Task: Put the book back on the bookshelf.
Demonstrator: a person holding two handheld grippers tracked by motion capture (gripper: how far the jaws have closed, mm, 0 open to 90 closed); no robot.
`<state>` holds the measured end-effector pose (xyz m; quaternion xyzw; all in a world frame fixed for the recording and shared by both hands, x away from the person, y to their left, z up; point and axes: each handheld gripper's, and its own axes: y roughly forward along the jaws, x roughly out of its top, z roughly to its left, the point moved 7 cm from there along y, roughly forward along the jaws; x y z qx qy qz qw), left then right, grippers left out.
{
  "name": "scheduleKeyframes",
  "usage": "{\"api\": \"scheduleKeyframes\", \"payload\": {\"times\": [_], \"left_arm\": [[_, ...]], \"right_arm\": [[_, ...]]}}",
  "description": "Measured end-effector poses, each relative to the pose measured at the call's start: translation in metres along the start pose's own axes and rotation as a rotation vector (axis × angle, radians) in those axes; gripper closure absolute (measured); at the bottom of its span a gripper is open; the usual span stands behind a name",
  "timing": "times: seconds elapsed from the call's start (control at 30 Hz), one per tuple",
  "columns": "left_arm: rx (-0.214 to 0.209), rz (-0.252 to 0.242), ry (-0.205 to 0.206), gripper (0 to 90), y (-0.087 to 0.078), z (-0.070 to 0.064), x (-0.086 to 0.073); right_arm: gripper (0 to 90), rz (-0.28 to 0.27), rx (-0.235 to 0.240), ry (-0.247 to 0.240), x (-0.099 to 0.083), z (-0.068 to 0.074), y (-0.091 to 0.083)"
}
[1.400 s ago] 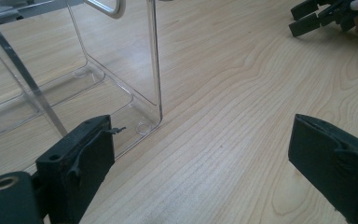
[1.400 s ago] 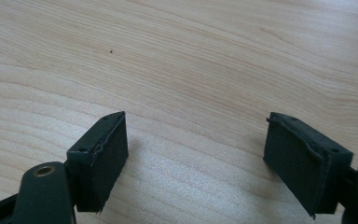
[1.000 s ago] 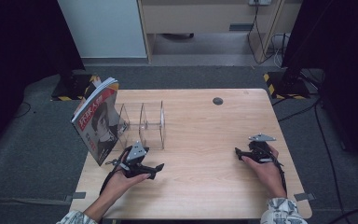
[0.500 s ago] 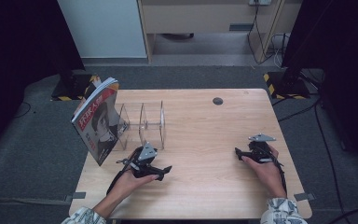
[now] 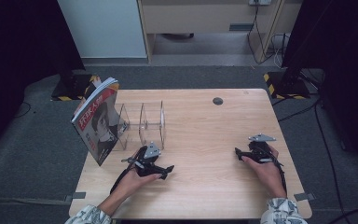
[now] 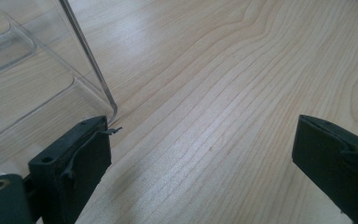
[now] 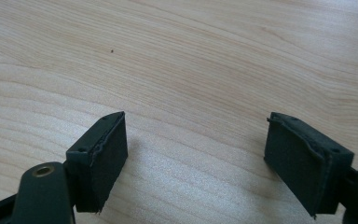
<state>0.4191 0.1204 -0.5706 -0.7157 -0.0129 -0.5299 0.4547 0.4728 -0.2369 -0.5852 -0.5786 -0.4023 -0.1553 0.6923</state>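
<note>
Since a moment ago the left gripper (image 5: 168, 169) has slid away from the clear acrylic rack (image 5: 142, 123) toward the middle of the wooden table (image 5: 214, 186), and its tips now point toward three o'clock. The right gripper (image 5: 238, 153) has kept its place near the table's four o'clock side. The magazine (image 5: 98, 123) has not moved either: it stands tilted in the rack's outermost slot, at about nine o'clock on the table, leaning out toward the left edge.

In the left gripper view the jaws stand wide apart with bare wood between them, and the rack's clear corner (image 6: 107, 100) sits just beside the left-hand jaw, at about ten o'clock; I cannot tell whether they touch. In the right gripper view the jaws are likewise spread, holding nothing, over plain tabletop.

Between the two grippers lies a broad stretch of bare board. A small dark disc (image 5: 217, 101) sits at twelve o'clock near the far edge, well apart from both hands. The right hand (image 5: 265, 168) rests close to the table's right edge.
</note>
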Motion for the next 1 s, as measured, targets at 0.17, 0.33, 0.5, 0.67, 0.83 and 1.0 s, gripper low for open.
{"api": "scheduleKeyframes", "payload": {"times": [0.17,0.33,0.5,0.67,0.83,1.0], "left_arm": [[-0.005,0.0,0.003,3.8,0.002,-0.001,0.0],[0.003,0.014,-0.005,3.8,0.004,0.0,-0.003],[0.012,0.03,-0.002,3.6,0.006,0.001,-0.007],[0.024,0.057,0.013,3.4,0.008,0.0,-0.009],[0.03,0.097,0.001,3.1,0.009,0.001,-0.013],[0.035,0.097,-0.006,2.8,0.009,0.002,-0.013]], "right_arm": [[21.2,0.001,0.002,-0.002,0.0,0.0,0.0],[21.2,0.001,0.002,-0.002,0.0,0.0,0.0],[21.2,0.001,0.002,-0.002,0.0,0.0,0.0],[21.2,0.001,0.002,-0.003,0.0,0.0,0.0],[21.0,0.002,0.001,-0.001,0.0,0.001,0.0],[20.8,0.002,0.003,-0.001,-0.001,0.001,0.0]]}}
